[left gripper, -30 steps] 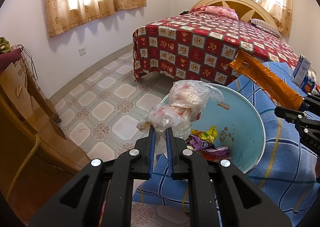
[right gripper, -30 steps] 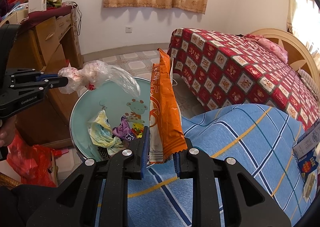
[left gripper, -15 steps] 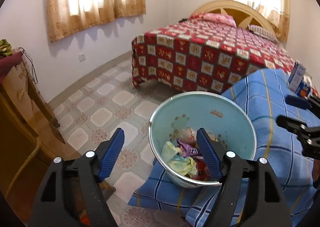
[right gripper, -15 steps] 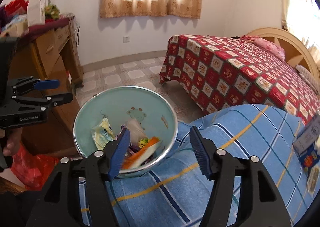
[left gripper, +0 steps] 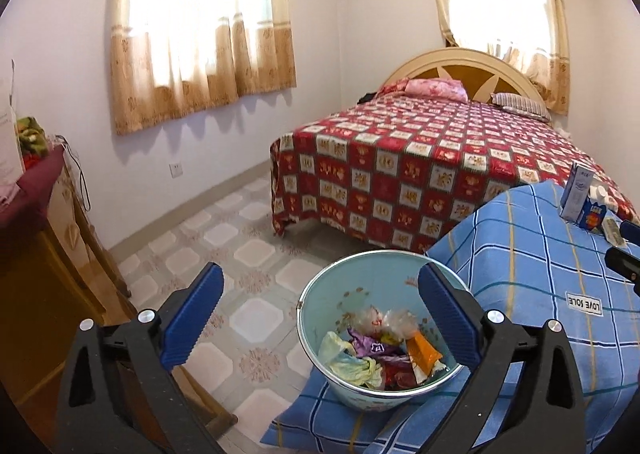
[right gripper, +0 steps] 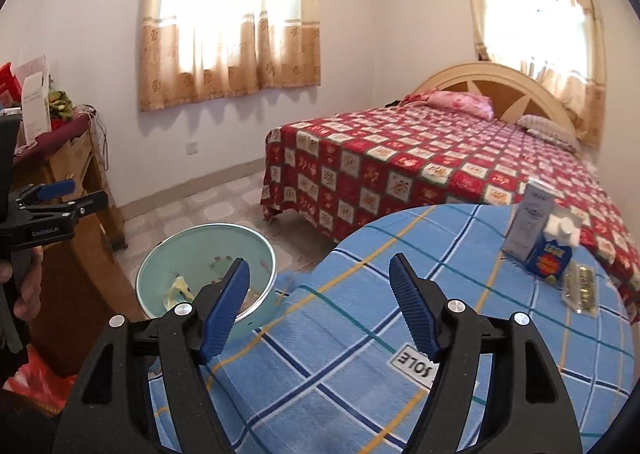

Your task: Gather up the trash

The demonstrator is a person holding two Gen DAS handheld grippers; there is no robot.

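The pale green bin (left gripper: 362, 274) stands at the edge of the blue checked cloth (left gripper: 532, 266). Inside it lie a clear plastic bag (left gripper: 384, 320), an orange wrapper (left gripper: 424, 350) and other crumpled wrappers. My left gripper (left gripper: 320, 278) hangs above the bin, its jaws opening wide with nothing between them. My right gripper (right gripper: 318, 264) is over the cloth (right gripper: 360, 354), to the right of the bin (right gripper: 180, 254), jaws opening and empty. A white carton (right gripper: 528, 224), a blue box (right gripper: 550, 262) and a small clear packet (right gripper: 582, 288) sit on the cloth at the far right.
A bed with a red patterned cover (left gripper: 420, 158) fills the back right. A wooden cabinet (left gripper: 44, 254) stands at the left beside the tiled floor (left gripper: 240, 246). A red bag (right gripper: 36, 382) lies low by the cabinet. A hand (right gripper: 28, 286) holds the left gripper's handle.
Both grippers opened and let go: the plastic bag and the orange wrapper fell into the bin. Both grippers then rose and drew back, the right one swinging rightward over the cloth.
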